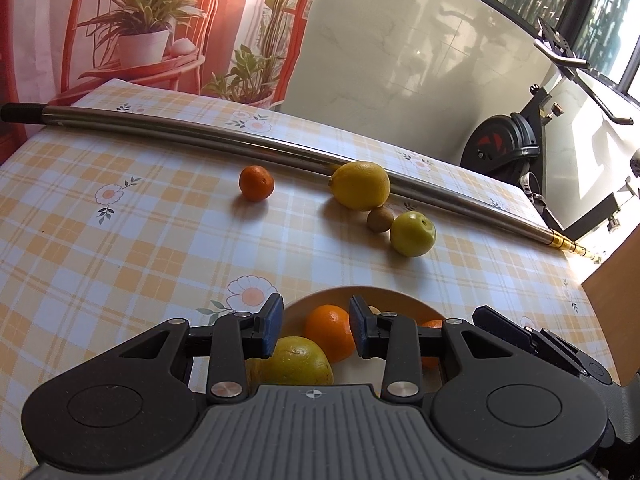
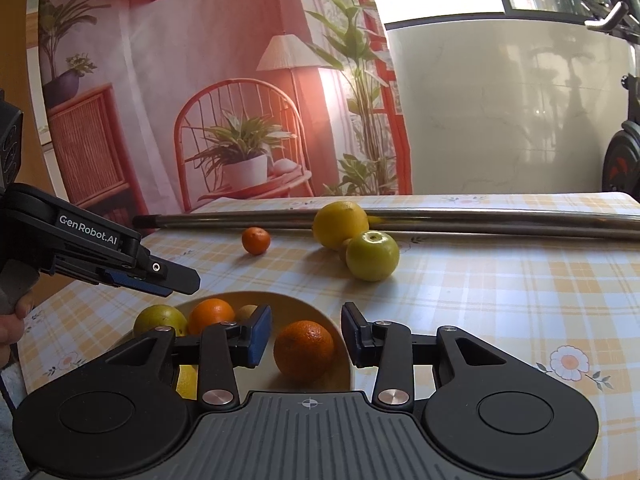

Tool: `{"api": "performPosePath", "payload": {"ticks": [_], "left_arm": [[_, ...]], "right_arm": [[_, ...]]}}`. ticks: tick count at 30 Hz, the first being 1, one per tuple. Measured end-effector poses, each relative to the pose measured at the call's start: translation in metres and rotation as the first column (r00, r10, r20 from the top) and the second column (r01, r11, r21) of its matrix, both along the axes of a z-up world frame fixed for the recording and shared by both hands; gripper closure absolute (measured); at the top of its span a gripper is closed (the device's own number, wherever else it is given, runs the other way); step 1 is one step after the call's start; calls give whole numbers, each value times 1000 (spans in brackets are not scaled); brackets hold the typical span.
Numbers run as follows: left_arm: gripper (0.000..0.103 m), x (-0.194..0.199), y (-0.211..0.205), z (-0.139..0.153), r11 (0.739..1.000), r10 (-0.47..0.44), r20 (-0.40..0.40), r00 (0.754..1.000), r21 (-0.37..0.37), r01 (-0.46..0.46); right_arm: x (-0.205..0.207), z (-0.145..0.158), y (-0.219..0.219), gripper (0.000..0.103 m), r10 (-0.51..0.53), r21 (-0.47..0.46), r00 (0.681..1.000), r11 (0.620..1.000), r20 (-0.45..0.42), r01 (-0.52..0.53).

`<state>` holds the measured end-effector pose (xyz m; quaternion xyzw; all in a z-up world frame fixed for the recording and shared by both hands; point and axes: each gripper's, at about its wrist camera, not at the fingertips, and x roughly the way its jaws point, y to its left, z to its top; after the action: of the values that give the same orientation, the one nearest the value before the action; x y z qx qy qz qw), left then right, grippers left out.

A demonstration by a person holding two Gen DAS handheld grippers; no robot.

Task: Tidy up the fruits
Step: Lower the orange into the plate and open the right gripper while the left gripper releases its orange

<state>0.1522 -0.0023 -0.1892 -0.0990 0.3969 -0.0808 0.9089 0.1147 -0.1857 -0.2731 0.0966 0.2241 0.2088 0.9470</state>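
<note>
A cream bowl (image 2: pixel 304 303) sits at the near edge of the table and holds several fruits. My right gripper (image 2: pixel 306 334) is open around an orange (image 2: pixel 304 350) that rests in the bowl, with a small gap at each blue pad. My left gripper (image 1: pixel 316 326) hovers open above the bowl, over another orange (image 1: pixel 330 332) and a yellow-green citrus (image 1: pixel 298 362), and holds nothing. In the right wrist view the left gripper (image 2: pixel 180 280) comes in from the left. On the cloth lie a mandarin (image 1: pixel 256 183), a lemon (image 1: pixel 360 185), a small brown fruit (image 1: pixel 380 219) and a green apple (image 1: pixel 413 234).
A long metal pole (image 1: pixel 240 140) lies across the far side of the checked tablecloth, touching the lemon. An exercise bike (image 1: pixel 504 148) stands beyond the table's right corner. A printed backdrop hangs behind. A person's hand (image 2: pixel 8 320) grips the left gripper's handle.
</note>
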Motion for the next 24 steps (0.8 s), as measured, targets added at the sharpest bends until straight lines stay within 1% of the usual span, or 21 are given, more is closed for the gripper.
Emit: {"api": "performPosePath", "payload": {"ticks": [5,9,18,24], "left_arm": [[65,-3,-3,-4,1000,-2,-3,1000,1,2],[64,-7,-8,-5,1000,-6,17,1000,21,6],[64,-9,-5,0,1000,-9,27,1000,2,9],[64,-12,4,2,1000,2,40,999,-27,-1]], "right_arm": [[5,-2,-10,63,-56,33,998,998,-25,57],[6,-3,-10,63,-66,33,998,997,-24,67],[3,-2,-10,63,-70,30,997,997,-18,71],[4,-2,-13,63,-93,39,995,995,-36,95]]}}
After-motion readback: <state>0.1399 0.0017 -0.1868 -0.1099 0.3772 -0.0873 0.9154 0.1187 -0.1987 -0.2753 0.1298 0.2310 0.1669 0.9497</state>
